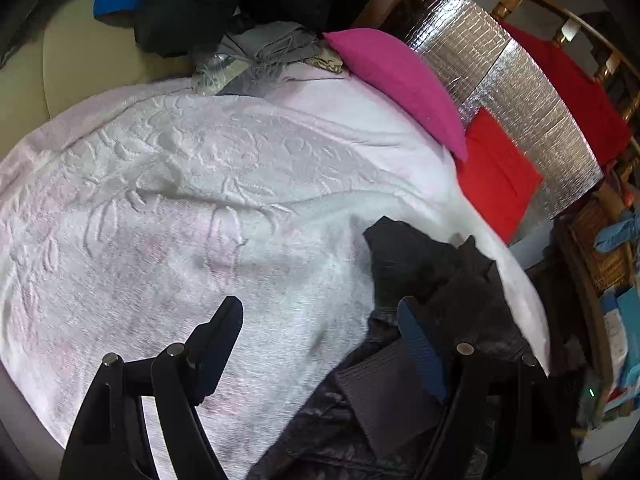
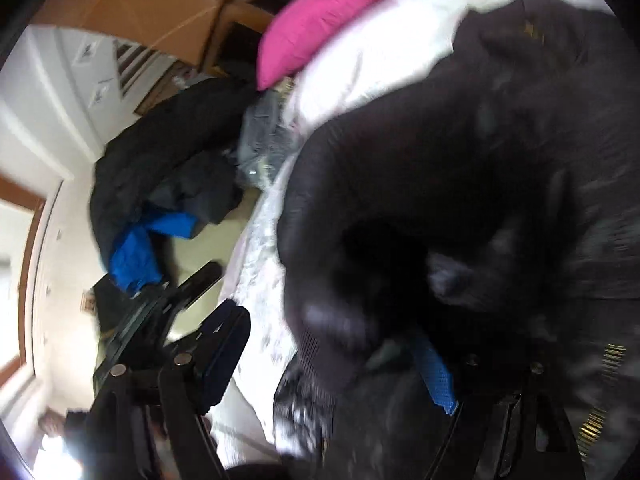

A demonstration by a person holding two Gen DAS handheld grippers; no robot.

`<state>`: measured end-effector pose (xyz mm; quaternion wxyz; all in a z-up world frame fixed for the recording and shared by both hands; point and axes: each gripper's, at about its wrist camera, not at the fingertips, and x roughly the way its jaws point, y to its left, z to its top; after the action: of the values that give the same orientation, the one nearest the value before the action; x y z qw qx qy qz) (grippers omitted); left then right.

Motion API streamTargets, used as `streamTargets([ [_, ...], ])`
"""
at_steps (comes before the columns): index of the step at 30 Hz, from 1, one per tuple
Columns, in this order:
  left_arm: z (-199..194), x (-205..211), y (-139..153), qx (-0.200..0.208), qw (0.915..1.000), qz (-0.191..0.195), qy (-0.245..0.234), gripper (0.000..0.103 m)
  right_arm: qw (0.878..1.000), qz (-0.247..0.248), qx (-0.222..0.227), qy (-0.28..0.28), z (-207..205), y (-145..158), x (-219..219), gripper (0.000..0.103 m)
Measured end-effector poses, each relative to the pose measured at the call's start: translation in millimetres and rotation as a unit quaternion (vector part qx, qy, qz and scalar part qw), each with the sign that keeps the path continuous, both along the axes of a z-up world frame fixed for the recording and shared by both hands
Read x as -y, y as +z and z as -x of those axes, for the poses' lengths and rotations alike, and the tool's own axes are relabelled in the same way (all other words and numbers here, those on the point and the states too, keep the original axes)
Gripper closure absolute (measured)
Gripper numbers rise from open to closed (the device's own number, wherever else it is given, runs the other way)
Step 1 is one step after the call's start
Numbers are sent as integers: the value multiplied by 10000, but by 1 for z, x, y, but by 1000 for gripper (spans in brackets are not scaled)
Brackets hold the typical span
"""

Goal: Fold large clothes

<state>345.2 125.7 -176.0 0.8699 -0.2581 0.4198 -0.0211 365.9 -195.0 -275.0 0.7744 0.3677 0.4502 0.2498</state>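
We see the bed point(image 1: 168, 184) filling most of the left wrist view, covered by a pale embossed blanket; everything else we place against it. The black jacket point(image 1: 424, 292) lies crumpled on the near right part of the bed, its ribbed hem and shiny fabric reaching down under the right-hand finger of the left gripper point(image 1: 320, 340); the jaws of that gripper stand wide apart and grip nothing, the left-hand finger over bare blanket, the right-hand finger over the edge of the jacket, and the gap between them shows mostly blanket. In the right wrist view the jacket point(image 2: 460, 168) bulks large and blurred over the bed's near edge, a brass zip showing at its lower right; the right gripper point(image 2: 332, 352) also has its jaws wide apart, with a dark fold of the jacket bulging into the gap and covering part of the blue-padded finger; we cannot tell whether that pad touches cloth, and nothing is pinched. At the bed's far side lie a heap of dark clothes point(image 1: 188, 4), a red cushion point(image 1: 496, 172) and a pink cushion point(image 1: 400, 80).
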Motion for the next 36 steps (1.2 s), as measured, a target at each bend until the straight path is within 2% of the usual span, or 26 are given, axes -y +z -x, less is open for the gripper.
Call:
streamTargets([
  [1, -2, -2, -6, 2, 10000, -53, 26, 24, 9999, -42, -137, -70, -4, -5, -4, 22],
  [2, -8, -7, -11, 0, 10000, -80, 51, 24, 9996, -142, -230, -93, -6, -8, -10, 31],
  [3, -9, -10, -11, -1, 9999, -101, 75, 24, 9995, -261, -162, -70, -7, -5, -13, 44],
  [4, -8, -13, -11, -9, 9999, -103, 126, 24, 9995, -312, -5, -47, -5, 4, -15, 50],
  [5, -10, -15, -13, -12, 9998, -90, 156, 24, 9988, -380, 297, -48, -3, 20, -12, 64],
  [6, -10, -16, -13, -15, 9998, -69, 175, 24, 9976, -504, 463, -67, -2, 30, -8, 65],
  [7, -11, -15, -14, -20, 9998, -71, 177, 24, 9939, -850, 674, -197, 1, 44, 5, 65],
  [9, -11, -10, -15, -26, 9998, -118, 136, 24, 9799, -1560, 1060, -654, 8, 64, 38, 65],
  [11, -14, 0, -17, -53, 9998, -176, -1, 24, 9584, -1858, 1468, -1593, 25, 80, 91, 65],
  [12, -16, 6, -20, -84, 9998, -177, -101, 24, 9530, -1734, 1526, -1961, 34, 82, 112, 65],
  [14, -23, 21, -25, -196, 9988, -45, -444, 24, 9515, -1281, 1397, -2425, 47, 81, 146, 63],
  [15, -25, 27, -28, -258, 9979, 31, -591, 24, 9536, -1066, 1334, -2479, 52, 80, 155, 63],
  [16, -29, 36, -32, -365, 9964, 112, -755, 24, 9578, -760, 1235, -2482, 58, 79, 163, 58],
  [17, -32, 43, -36, -482, 9952, 70, -851, 24, 9629, -455, 1091, -2427, 63, 76, 166, 30],
  [18, -36, 50, -40, -570, 9944, -49, -887, 24, 9682, -183, 931, -2317, 67, 74, 165, 13],
  [20, -43, 56, -46, -667, 9936, -190, -888, 24, 9751, 148, 814, -2055, 73, 69, 164, 13],
  [23, -51, 48, -57, -799, 9932, 233, -816, 23, 9813, 572, 755, -1675, 75, 63, 158, 13],
  [26, -54, 45, -64, -790, 9915, 524, -896, 23, 9807, 1039, 800, -1451, 83, 56, 161, 13],
  [27, -55, 45, -64, -744, 9912, 569, -931, 27, 9800, 1105, 821, -1437, 82, 58, 158, 13],
  [28, -56, 47, -65, -652, 9902, 681, -1027, 43, 9795, 1109, 832, -1459, 82, 53, 158, 13],
  [29, -57, 49, -65, -595, 9888, 786, -1125, 52, 9794, 1043, 843, -1511, 83, 50, 160, 13],
  [31, -56, 54, -63, -485, 9892, 695, -1193, 64, 9795, 865, 844, -1612, 88, 47, 172, 13],
  [33, -55, 58, -59, -389, 9903, 548, -1214, 70, 9792, 825, 828, -1661, 84, 40, 174, 13],
  [36, -51, 57, -53, -351, 9911, 467, -1192, 72, 9807, 799, 710, -1636, 82, 33, 178, 13],
])
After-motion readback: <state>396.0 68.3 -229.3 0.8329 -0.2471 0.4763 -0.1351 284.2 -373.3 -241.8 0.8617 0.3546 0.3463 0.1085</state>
